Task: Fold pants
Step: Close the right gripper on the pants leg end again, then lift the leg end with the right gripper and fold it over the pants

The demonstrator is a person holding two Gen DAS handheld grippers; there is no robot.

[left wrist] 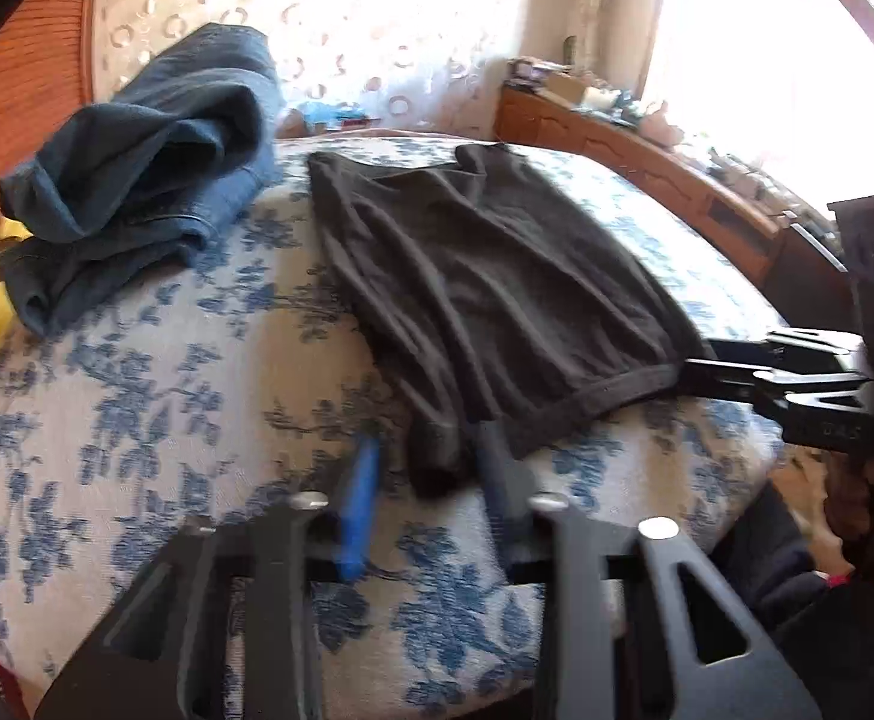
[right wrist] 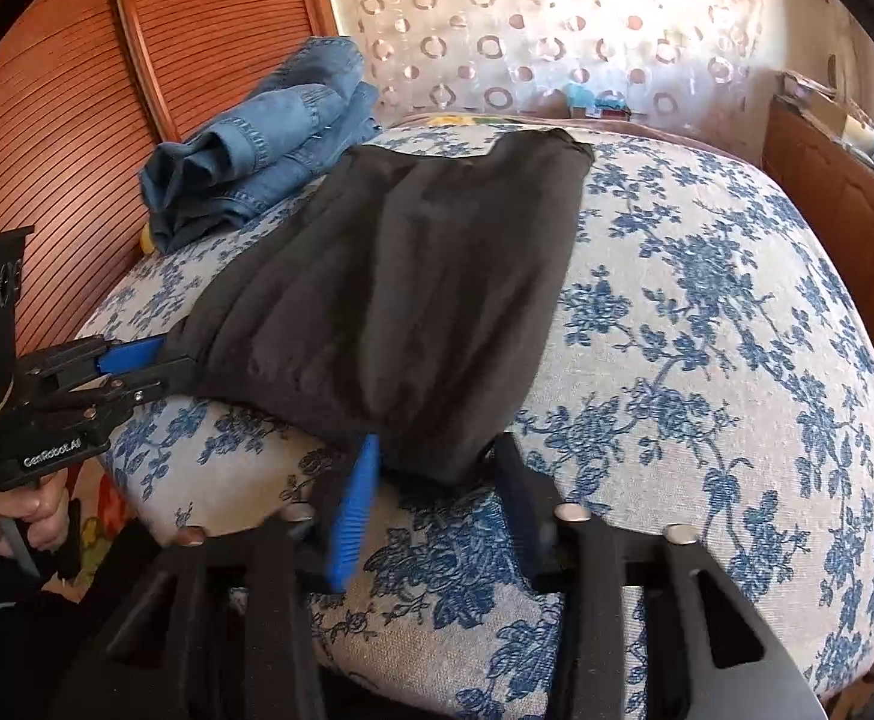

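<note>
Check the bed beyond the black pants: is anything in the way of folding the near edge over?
Nothing visible blocks it. The black pants lie flat on the bed; the jeans sit off to the left, beside the far corner.

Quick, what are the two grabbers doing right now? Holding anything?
Left gripper: fingers either side of a near corner of the black pants; grip cannot be told.
Right gripper: fingers either side of the other near corner; grip cannot be told.

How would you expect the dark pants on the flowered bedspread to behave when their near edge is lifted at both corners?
The dark pants would probably hang limp: the cloth lies in soft wrinkles on the bedspread. They look thin, so likely light. The left tool and right tool sit at separate corners, so the span between may sag.
</note>
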